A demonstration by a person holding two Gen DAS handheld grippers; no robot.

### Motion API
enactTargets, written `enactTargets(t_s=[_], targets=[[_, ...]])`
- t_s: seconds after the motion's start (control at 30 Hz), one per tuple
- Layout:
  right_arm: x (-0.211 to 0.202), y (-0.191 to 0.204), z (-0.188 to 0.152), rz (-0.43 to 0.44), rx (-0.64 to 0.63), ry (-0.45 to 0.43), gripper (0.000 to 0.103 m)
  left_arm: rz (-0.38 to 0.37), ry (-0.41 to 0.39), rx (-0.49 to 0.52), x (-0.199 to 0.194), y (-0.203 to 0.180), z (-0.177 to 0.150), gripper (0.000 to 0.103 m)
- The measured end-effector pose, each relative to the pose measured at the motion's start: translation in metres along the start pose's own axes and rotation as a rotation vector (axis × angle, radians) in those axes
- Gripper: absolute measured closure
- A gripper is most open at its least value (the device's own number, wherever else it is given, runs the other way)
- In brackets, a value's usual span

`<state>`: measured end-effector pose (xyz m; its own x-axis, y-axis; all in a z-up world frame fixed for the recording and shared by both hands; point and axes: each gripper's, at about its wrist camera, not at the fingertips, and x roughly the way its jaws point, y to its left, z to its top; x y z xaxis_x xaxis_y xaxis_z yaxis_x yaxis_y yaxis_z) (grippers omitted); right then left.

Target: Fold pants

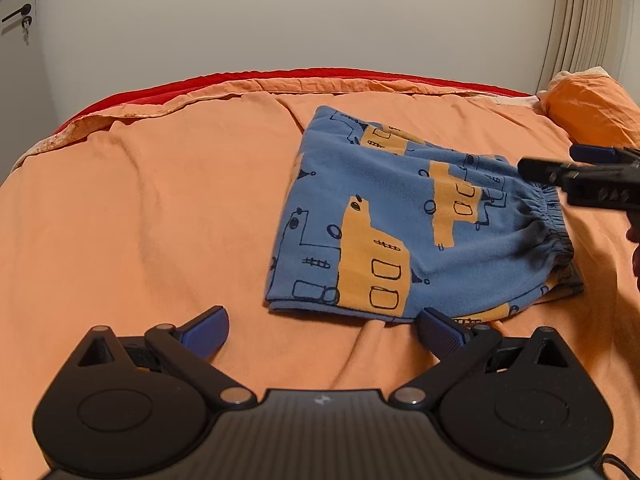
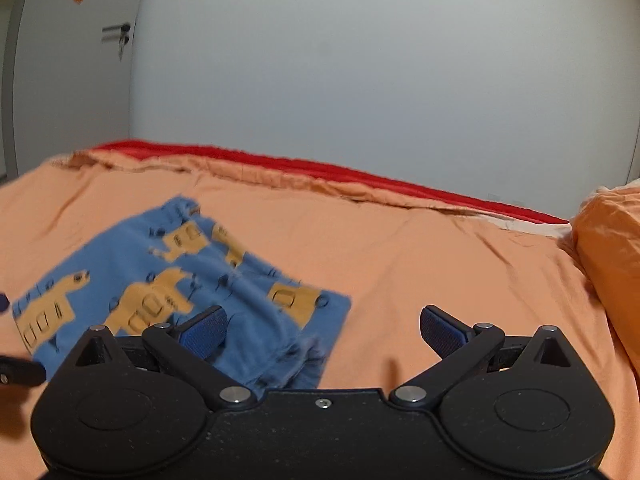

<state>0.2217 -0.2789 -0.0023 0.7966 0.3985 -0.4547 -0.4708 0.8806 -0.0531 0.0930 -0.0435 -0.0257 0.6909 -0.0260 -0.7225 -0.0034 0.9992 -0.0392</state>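
The blue pants [image 1: 400,216] with orange truck prints lie folded into a compact rectangle on the orange bedspread [image 1: 140,208], elastic waistband at the right. My left gripper [image 1: 324,328] is open just in front of the near folded edge, holding nothing. My right gripper [image 1: 552,164] reaches in from the right above the waistband, seen side-on. In the right wrist view the pants [image 2: 168,280] lie at lower left, slightly blurred, and my right gripper [image 2: 324,328] stands open over their waistband corner with nothing between its fingers. A bit of the left gripper [image 2: 20,372] shows at the left edge.
An orange pillow [image 1: 592,108] sits at the far right of the bed. A red sheet edge [image 1: 200,84] runs along the far side by the white wall. A door with a handle [image 2: 118,38] stands at the far left. Bare bedspread lies left of the pants.
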Motion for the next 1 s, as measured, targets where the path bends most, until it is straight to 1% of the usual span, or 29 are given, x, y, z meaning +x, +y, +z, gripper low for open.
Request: enactTargets(t_s=[0.07,0.17,0.23,0.33,0.43,0.53,0.67,0.73,0.83,0.87,0.93,1.0], targets=[[0.0,-0.013,0.006,0.07,0.062,-0.002,0.001,-0.005,-0.004,-0.007,-0.004,0.003,0.005,0.0],[0.011,-0.026,0.005,0.113,0.145,0.023,0.001,0.0,-0.028,-0.001,-0.01,0.007,0.013,0.0],[0.021,-0.032,-0.002,0.127,0.185,0.043,0.001,0.017,-0.046,0.018,-0.01,0.01,0.02,0.0],[0.036,-0.036,-0.015,0.139,0.233,0.08,0.001,0.048,-0.051,0.036,0.0,0.014,0.03,0.0],[0.048,-0.04,-0.021,0.148,0.282,0.081,0.001,0.035,-0.052,0.024,0.013,0.021,0.038,0.0],[0.053,-0.046,-0.021,0.184,0.328,0.072,0.0,-0.007,-0.053,-0.016,0.026,0.03,0.044,0.0],[0.055,-0.052,-0.024,0.267,0.374,0.063,0.0,-0.07,-0.051,-0.082,0.036,0.038,0.048,0.0],[0.055,-0.056,-0.026,0.313,0.404,0.058,0.0,-0.12,-0.062,-0.107,0.038,0.04,0.048,0.0],[0.055,-0.063,-0.031,0.421,0.489,0.059,0.0,-0.209,-0.067,-0.141,0.04,0.043,0.046,0.0],[0.055,-0.063,-0.032,0.444,0.508,0.063,0.0,-0.239,-0.07,-0.154,0.039,0.044,0.045,0.0],[0.053,-0.062,-0.031,0.463,0.508,0.072,0.0,-0.29,-0.075,-0.184,0.039,0.047,0.043,0.0],[0.051,-0.06,-0.031,0.485,0.515,0.08,0.0,-0.311,-0.067,-0.21,0.039,0.05,0.041,0.001]])
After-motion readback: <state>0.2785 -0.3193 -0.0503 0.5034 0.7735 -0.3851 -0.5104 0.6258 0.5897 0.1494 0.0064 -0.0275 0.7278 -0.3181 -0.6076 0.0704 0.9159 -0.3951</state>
